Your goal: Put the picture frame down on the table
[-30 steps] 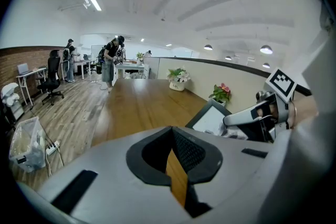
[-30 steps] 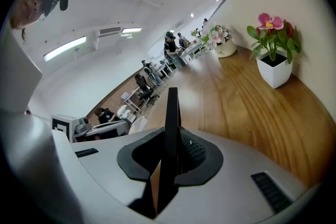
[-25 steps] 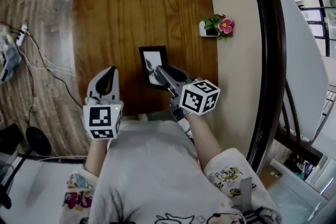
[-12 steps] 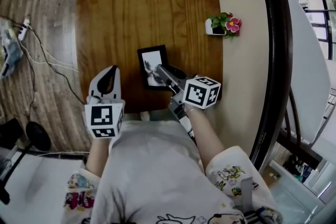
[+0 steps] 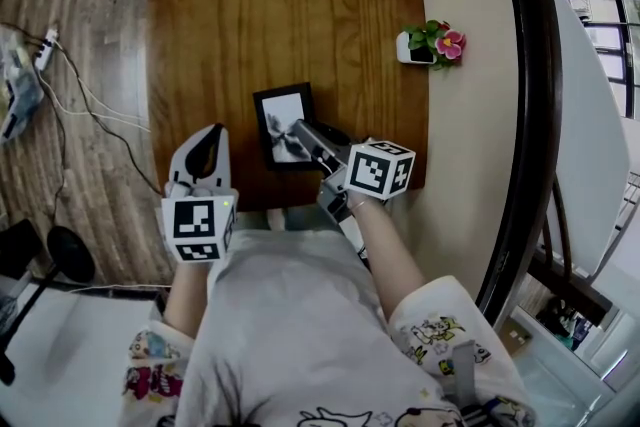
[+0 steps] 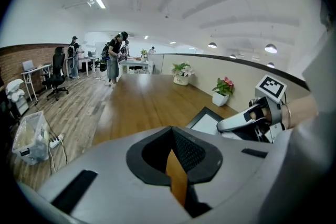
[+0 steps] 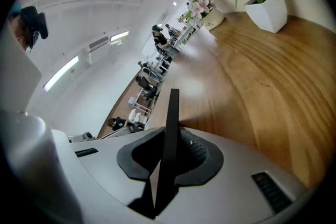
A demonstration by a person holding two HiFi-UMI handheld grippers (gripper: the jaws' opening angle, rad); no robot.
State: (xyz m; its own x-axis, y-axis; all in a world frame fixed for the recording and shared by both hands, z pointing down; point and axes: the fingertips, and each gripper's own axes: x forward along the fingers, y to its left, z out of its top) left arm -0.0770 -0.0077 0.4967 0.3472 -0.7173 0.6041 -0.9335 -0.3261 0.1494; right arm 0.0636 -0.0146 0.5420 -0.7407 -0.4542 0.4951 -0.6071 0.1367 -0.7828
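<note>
As the left gripper (image 5: 205, 145) idles closed, right gripper (image 5: 298, 128) fingers pinch the picture frame (image 5: 278, 110) edgewise to lay it flat

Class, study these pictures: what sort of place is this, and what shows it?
Probably an open-plan office: an office chair beside desks, a strip light overhead, and a long wooden table bearing potted flowers.

The right gripper (image 5: 298, 129) is closed on the picture frame (image 5: 275, 113) between its jaws, and the left gripper (image 5: 208, 132) is shut, nothing being held.
</note>
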